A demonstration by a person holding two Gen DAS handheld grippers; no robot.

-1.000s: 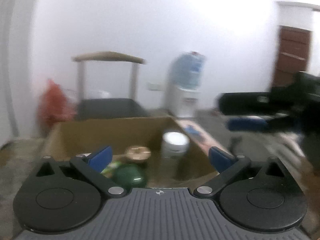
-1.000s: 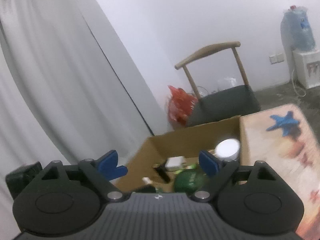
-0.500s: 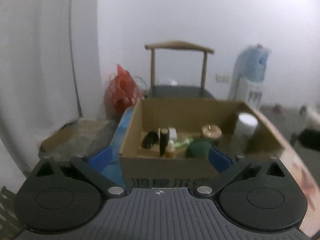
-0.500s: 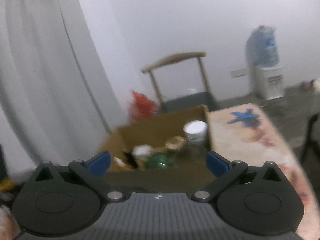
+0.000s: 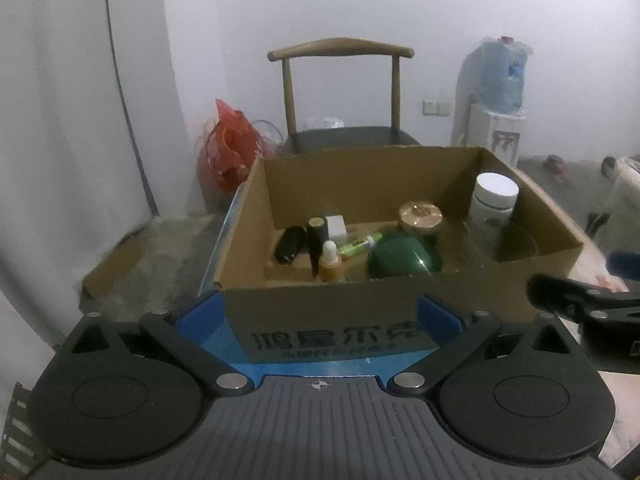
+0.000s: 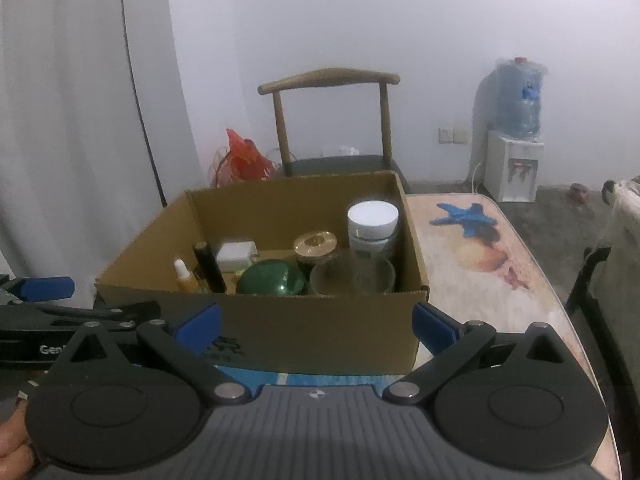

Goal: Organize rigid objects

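Right gripper (image 6: 316,322), spread wide and empty, faces the cardboard box (image 6: 280,332) just ahead.

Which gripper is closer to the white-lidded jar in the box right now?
Right, as far as I can tell. The jar stands in the box's far right corner. The right gripper faces the box's right half; the left gripper sits further left. Both are open, outside the box.

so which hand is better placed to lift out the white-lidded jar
Right, probably. The white-lidded jar stands at the cardboard box's right end, nearer the open right tool; the left tool faces the box's left half.
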